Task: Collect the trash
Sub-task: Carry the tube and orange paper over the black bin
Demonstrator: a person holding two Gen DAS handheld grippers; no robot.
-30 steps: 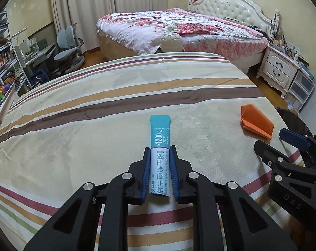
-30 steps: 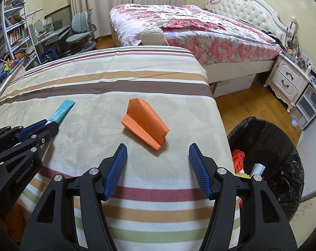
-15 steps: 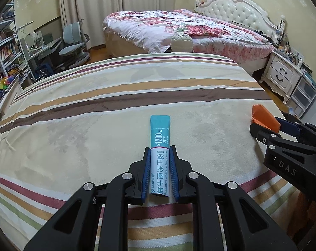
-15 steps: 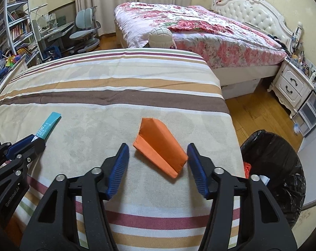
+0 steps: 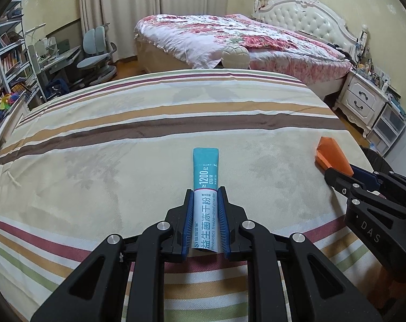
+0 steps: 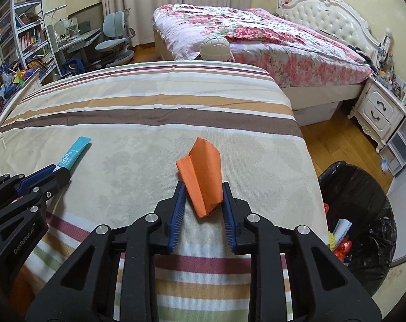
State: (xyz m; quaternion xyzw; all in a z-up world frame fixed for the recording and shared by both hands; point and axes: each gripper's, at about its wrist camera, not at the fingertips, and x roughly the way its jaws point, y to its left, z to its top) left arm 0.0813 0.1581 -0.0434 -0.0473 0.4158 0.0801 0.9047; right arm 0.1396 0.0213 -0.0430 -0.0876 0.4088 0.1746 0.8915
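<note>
1. Striped bedding (image 5: 122, 139) covered the bed we worked over, in a bedroom with a second, floral bed (image 6: 256, 37) behind it.
2. Our left claw (image 5: 205, 220) was clamped on the teal-and-white sachet (image 5: 205, 185); its long axis ran straight ahead along the fingers, the teal end sticking out beyond the tips over the bedding.
3. Our right claw (image 6: 203, 206) had its jaws narrowed round the folded orange paper (image 6: 201, 174). The right pad touched the paper's edge; a small gap showed at the left pad, so we judged the grip not yet full.
4. That paper lay with its long axis roughly in line with the right claw, near end between the pads, far end pointing toward the floral bed.
5. Off the bed's right edge, on the wooden floor, stood the black-lined trash bin (image 6: 364, 187), already holding some scraps. It sat nearer our right claw than our left.
6. We judged the coming move turned on this: the bin lay to the right and below, so the right claw had the shorter path, and the left would have to cross behind it.
7. Nothing stood between the right claw and the bin except the bed's edge.
</note>
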